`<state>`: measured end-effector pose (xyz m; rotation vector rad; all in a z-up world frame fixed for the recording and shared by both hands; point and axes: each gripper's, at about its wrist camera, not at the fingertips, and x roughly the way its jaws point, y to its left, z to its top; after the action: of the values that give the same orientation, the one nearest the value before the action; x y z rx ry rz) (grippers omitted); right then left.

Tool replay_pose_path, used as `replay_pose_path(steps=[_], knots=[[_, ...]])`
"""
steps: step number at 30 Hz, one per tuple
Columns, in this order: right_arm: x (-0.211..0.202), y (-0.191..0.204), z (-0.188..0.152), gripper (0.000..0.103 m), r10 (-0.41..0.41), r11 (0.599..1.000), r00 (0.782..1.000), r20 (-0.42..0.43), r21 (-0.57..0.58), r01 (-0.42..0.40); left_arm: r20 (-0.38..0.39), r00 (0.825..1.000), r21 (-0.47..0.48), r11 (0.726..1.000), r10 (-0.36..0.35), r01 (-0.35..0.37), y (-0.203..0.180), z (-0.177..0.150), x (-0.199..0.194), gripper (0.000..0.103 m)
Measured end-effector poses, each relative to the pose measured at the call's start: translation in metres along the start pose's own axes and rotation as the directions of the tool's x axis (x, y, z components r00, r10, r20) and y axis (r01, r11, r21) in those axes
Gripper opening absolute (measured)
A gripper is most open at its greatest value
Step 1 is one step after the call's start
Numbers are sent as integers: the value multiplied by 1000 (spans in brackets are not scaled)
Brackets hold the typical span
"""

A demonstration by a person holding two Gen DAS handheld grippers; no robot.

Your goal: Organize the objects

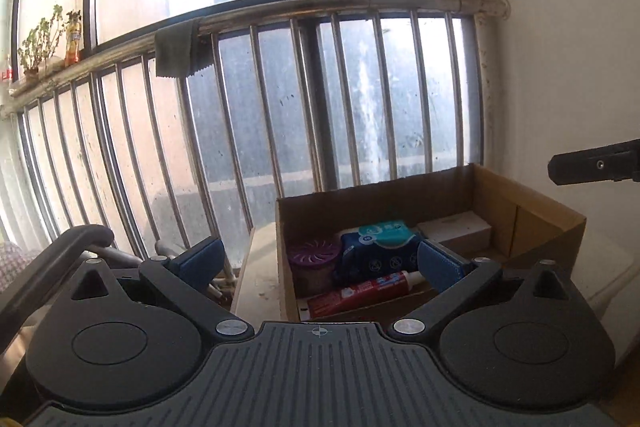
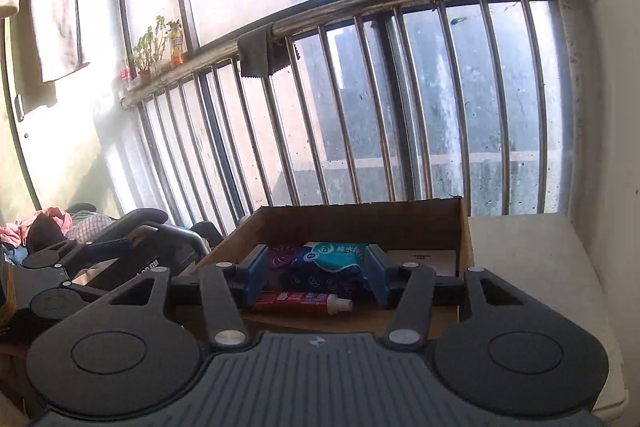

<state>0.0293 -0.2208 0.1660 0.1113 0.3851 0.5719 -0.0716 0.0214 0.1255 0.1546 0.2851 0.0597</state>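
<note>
An open cardboard box (image 1: 532, 199) (image 2: 360, 215) stands by the window railing. Inside it lie a purple vented air freshener (image 1: 316, 259) (image 2: 280, 255), a blue and teal tissue pack (image 1: 380, 247) (image 2: 332, 263), a red toothpaste tube (image 1: 360, 293) (image 2: 296, 301) and a white carton (image 1: 456, 227) (image 2: 424, 259). My left gripper (image 1: 320, 259) hovers at the box's near left corner, jaws spread wide and empty. My right gripper (image 2: 316, 275) stands over the box's near edge, partly open; the things in the box show beyond its gap, and nothing is gripped.
A metal railing (image 1: 280, 131) and window close off the far side, with a dark cloth (image 1: 180, 51) draped over the rail. Potted plants (image 2: 150, 47) and a bottle stand on the sill. The box rests on a white surface (image 2: 532, 267). Clothes (image 2: 36, 227) lie piled at the left.
</note>
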Motion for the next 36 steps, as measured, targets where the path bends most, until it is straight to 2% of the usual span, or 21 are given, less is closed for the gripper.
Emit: replay_pose_path(steps=[2, 5, 6, 9, 12, 14, 16, 23, 32, 36], knots=[[-18, 8, -11, 61, -33, 999, 999, 43, -14, 34, 10, 1000, 1, 1000, 17, -17, -6, -11, -6, 103], [-35, 8, -27, 65, -42, 998, 995, 88, 57, 37, 9, 999, -63, 997, -34, 35, -4, -19, -15, 103], [-36, 6, -32, 66, -31, 996, 995, 96, 84, 23, 14, 998, -89, 994, -54, 55, 5, -23, -20, 103], [-28, 2, -38, 66, -35, 993, 996, 85, 114, 26, 17, 999, -135, 990, -46, 48, 10, -29, -21, 103], [-18, 2, -40, 66, -88, 992, 994, 72, 94, 81, 4, 1000, -104, 994, -20, 21, 8, -29, -6, 103], [-12, -1, -44, 66, -74, 992, 995, 60, 105, 68, 1, 1000, -89, 996, -10, 10, -1, -29, 5, 103], [-6, -6, -49, 66, -57, 990, 997, 48, 135, 50, -3, 1000, -95, 995, -29, 29, -2, -30, 17, 103], [11, -6, -59, 66, -79, 990, 997, 22, 120, 75, -26, 1000, -108, 994, -17, 14, -4, -34, 48, 103], [12, 0, -61, 68, -74, 992, 997, 31, 108, 71, -38, 999, -107, 994, -12, 8, -4, -38, 33, 103], [8, 1, -61, 74, -65, 993, 997, 37, 103, 61, -35, 999, -96, 995, -4, 0, -6, -40, 20, 103]])
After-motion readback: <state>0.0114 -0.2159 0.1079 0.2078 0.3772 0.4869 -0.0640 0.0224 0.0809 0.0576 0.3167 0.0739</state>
